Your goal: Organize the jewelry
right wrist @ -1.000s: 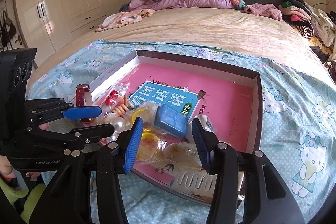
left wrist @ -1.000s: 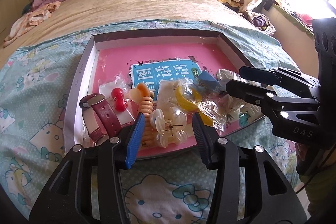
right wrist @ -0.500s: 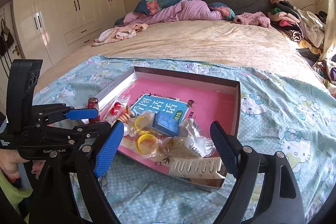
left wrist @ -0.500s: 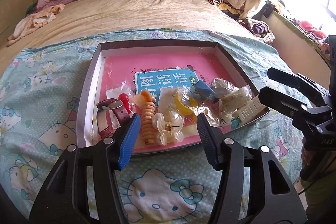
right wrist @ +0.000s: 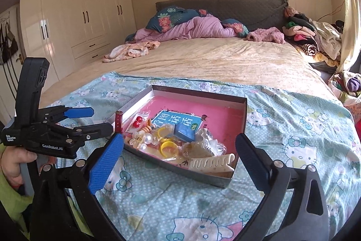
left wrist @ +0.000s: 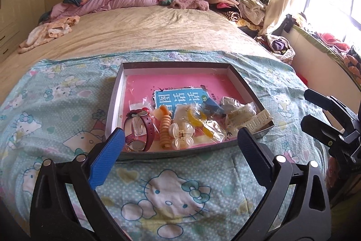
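Note:
A shallow grey box (left wrist: 117, 96) (right wrist: 241, 119) with a pink floor lies on the Hello Kitty blanket. Its near end holds a maroon watch (left wrist: 141, 130), an orange coil hair tie (left wrist: 165, 128), a pearly flower clip (left wrist: 181, 136), yellow rings in plastic (right wrist: 168, 146), a small blue box (right wrist: 183, 131) and a cream hair claw (right wrist: 211, 164). My left gripper (left wrist: 180, 153) is wide open and empty, held back above the blanket before the box. My right gripper (right wrist: 179, 157) is wide open and empty, also short of the box.
The box sits on a bed with a beige sheet (left wrist: 140, 31). Pillows and a purple quilt (right wrist: 194, 31) lie at the headboard, a clothes pile (left wrist: 237, 1) at the right, and wardrobes (right wrist: 67, 22) stand to the left.
Both grippers have pulled back and up from the box and opened wider. The items in the box have not moved.

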The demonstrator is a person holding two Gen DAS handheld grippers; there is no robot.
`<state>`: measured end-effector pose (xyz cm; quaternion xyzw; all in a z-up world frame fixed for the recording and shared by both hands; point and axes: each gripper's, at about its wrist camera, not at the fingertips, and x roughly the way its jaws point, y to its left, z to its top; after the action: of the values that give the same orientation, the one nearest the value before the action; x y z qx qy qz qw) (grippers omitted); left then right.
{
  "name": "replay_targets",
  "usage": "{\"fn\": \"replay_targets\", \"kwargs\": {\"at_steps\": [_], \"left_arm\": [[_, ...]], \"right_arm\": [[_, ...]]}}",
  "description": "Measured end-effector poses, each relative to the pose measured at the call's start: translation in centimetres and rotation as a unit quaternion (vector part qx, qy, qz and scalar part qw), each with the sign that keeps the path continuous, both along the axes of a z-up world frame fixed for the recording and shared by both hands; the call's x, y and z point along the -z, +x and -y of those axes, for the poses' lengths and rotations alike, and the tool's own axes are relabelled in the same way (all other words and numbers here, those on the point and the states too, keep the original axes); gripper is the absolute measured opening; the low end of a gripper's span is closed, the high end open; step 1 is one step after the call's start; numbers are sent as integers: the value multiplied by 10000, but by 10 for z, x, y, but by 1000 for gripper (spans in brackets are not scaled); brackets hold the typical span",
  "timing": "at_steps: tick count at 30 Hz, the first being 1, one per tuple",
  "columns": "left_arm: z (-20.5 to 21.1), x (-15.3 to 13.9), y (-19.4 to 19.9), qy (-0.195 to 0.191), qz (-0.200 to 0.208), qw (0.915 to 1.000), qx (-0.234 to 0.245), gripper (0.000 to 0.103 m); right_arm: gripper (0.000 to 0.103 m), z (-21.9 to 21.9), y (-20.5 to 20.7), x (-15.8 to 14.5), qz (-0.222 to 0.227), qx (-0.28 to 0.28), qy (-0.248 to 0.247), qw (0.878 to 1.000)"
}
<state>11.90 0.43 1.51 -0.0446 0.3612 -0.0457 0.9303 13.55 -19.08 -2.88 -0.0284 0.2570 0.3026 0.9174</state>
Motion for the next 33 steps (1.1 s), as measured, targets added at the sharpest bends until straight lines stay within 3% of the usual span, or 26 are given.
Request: {"fn": "replay_targets", "kwargs": {"at_steps": [8,18,33], "left_arm": [[0,-4,-35,218,154,9996,-102,93],[1,6,-71,157,232,9996,-101,93],[1,20,-84,161,152,9996,-148,93]], "right_arm": [[99,0,-29,10,-11,82,-42,10000],[99,0,-53,41,-281,398,-81,9988],[99,-10,-70,53,-504,210,-207,9983]]}}
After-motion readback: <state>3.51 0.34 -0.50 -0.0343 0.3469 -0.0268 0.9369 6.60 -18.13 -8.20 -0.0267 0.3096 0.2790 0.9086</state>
